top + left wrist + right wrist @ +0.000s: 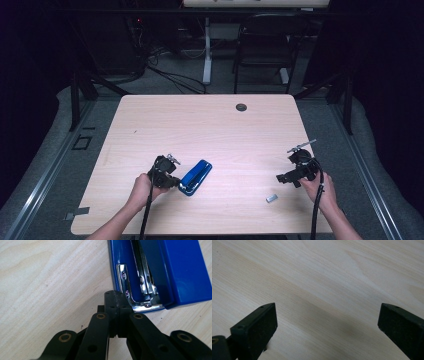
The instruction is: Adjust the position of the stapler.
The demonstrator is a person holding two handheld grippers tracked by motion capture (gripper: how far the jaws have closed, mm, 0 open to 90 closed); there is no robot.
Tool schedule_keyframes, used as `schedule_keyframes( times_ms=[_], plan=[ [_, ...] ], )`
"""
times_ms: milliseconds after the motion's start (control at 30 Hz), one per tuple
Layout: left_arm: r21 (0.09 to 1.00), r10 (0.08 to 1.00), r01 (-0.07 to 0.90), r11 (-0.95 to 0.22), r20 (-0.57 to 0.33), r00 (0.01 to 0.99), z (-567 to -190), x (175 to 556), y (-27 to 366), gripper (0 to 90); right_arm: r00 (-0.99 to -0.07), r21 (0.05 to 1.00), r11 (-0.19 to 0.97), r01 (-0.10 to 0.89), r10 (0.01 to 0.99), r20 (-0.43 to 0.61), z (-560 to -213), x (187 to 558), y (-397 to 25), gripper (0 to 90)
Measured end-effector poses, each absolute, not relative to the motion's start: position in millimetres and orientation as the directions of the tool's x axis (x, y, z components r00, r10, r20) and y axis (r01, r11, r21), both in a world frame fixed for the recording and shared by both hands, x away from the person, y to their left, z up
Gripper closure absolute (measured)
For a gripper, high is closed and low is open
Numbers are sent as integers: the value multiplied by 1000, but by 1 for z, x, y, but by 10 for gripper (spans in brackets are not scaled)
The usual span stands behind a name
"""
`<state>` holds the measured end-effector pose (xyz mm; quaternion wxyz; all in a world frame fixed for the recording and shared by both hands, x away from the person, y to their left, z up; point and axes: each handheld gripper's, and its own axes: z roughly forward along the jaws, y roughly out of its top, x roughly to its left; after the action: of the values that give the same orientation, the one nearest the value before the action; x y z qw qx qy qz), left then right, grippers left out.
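Observation:
A blue stapler (196, 177) lies on the light wooden table (210, 125), left of the middle near the front. In the left gripper view the stapler (180, 270) is hinged apart, baring its metal staple channel (140, 272). My left gripper (175, 182) is shut, and its tips (116, 298) touch the stapler's near corner; nothing shows between the jaws. My right gripper (283, 178) is held at the right side of the table, pointing left. It stands wide open (327, 325) over bare wood. A small silver strip (271, 198) lies just in front of it.
A dark round grommet (241, 107) sits in the tabletop near the far edge. Beyond the table stand a black chair (265, 45) and a white desk leg (207, 50) with cables on the floor. Cables trail from both grippers toward the front edge.

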<state>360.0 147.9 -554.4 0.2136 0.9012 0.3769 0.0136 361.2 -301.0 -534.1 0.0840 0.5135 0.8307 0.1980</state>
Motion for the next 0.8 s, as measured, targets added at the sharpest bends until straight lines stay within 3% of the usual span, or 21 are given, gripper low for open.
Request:
schedule_keyframes(
  times_ms=[800],
  plan=[
    [403, 646, 644, -650, -152, 748, -551, 351, 137, 900, -466, 399, 409, 821, 883, 53, -535, 362, -300, 22]
  ],
)
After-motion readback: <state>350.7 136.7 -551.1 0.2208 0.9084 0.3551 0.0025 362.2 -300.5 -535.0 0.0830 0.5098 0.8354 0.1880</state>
